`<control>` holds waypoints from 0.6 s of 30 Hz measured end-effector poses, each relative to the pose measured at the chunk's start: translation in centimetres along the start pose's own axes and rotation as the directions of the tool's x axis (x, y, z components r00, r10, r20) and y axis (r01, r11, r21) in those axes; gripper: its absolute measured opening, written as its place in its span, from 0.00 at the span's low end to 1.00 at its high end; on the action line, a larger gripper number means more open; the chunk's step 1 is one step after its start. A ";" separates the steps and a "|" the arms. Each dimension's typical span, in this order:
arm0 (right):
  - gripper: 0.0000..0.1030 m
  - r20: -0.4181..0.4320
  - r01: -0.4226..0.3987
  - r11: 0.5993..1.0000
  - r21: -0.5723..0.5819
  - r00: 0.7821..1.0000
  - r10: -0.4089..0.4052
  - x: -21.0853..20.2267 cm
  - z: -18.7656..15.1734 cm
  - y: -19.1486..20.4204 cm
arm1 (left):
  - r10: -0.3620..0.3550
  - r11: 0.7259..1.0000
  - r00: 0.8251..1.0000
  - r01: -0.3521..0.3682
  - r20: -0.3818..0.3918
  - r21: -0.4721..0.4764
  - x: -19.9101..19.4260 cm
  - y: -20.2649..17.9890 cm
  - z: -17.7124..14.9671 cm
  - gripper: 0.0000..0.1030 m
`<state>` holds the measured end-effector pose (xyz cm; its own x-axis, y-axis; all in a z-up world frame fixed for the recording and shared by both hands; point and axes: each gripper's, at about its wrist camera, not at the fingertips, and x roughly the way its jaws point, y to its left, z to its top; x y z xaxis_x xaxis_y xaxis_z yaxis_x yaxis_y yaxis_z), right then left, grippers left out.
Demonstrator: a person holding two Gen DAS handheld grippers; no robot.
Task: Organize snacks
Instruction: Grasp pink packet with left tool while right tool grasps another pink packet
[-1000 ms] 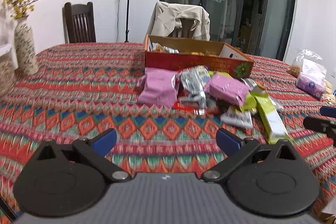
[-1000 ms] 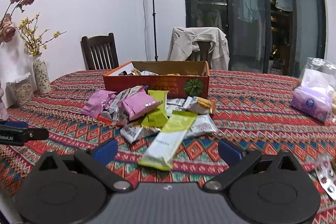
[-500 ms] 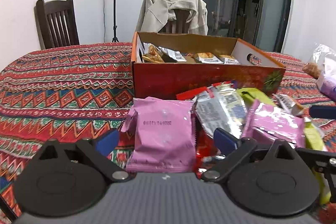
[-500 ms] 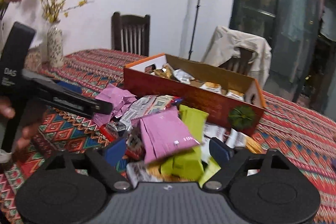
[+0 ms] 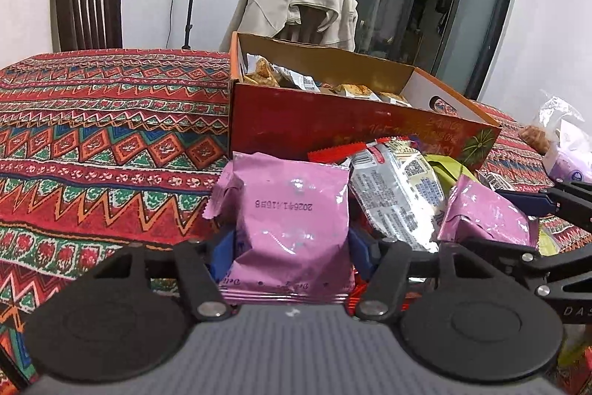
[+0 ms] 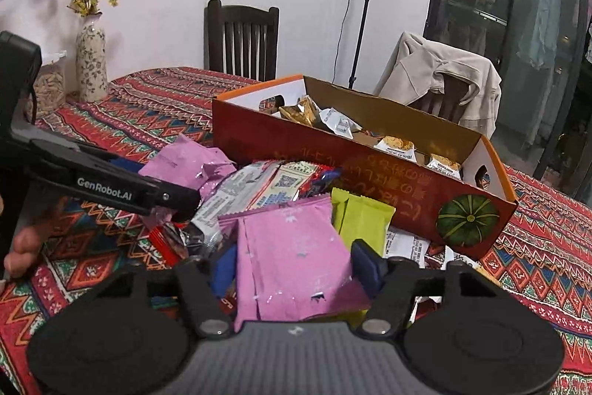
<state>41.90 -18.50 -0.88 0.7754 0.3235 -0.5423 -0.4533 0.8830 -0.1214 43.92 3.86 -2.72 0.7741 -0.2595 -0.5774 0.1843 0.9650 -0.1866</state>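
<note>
A red cardboard box [image 5: 333, 124] [image 6: 370, 180] stands open on the patterned tablecloth with several wrapped snacks inside. A loose pile of packets lies against its front wall. My left gripper [image 5: 292, 247] has a purple packet [image 5: 292, 210] between its blue pads; the jaws are closing and both pads touch its sides. My right gripper [image 6: 294, 261] is closing the same way on a pink-purple packet [image 6: 292, 247], with both pads against it. Each gripper shows in the other's view: the left gripper [image 6: 166, 184] beside a crumpled purple packet [image 6: 185, 165], the right gripper [image 5: 492, 221] around its packet [image 5: 488, 213].
Silver packets [image 5: 396, 195] and green packets [image 6: 362, 217] lie in the pile. A flowered vase [image 6: 90, 62] stands at the table's far left. Behind the table are a dark chair [image 5: 88, 10] and a chair draped with a beige jacket [image 5: 296, 6]. A plastic bag [image 5: 566, 143] sits at the right.
Both grippers have moved forward from over open cloth to the snack pile. Their jaws have narrowed from wide open to touching a purple packet each.
</note>
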 end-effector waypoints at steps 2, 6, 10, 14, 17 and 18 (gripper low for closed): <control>0.60 0.002 0.002 1.000 0.008 1.000 -0.002 -0.2 0.0 0.0 | 0.014 1.000 1.000 -0.014 -0.005 -0.011 -0.5 0.0 0.1 0.61; 0.60 0.014 -0.004 1.000 0.028 1.000 0.003 -1.7 -0.2 0.2 | 0.008 1.000 1.000 -0.007 0.009 -0.019 -2.6 -0.4 -0.3 0.60; 0.60 0.027 -0.022 0.997 0.069 0.999 0.020 -4.4 -1.3 0.5 | 0.006 1.000 1.000 -0.006 0.024 -0.009 -5.7 -1.5 -1.4 0.60; 0.60 0.042 -0.010 0.994 0.106 0.999 0.005 -7.8 -2.7 0.5 | 0.000 1.000 0.999 0.001 0.047 -0.015 -9.5 -2.9 -3.0 0.61; 0.60 0.051 0.007 0.991 0.130 0.999 -0.014 -10.3 -3.8 0.3 | 0.004 1.000 0.998 -0.003 0.065 -0.014 -12.2 -4.1 -4.4 0.61; 0.60 0.054 0.014 0.990 0.137 0.998 -0.021 -11.2 -4.2 0.2 | 0.005 1.000 0.998 -0.004 0.068 -0.014 -12.9 -4.4 -4.8 0.61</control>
<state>31.33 -23.37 1.70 0.8073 0.3224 -0.4943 -0.3781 0.9257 -0.0138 30.25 2.79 1.75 0.8146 -0.2515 -0.5226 0.1727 0.9654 -0.1954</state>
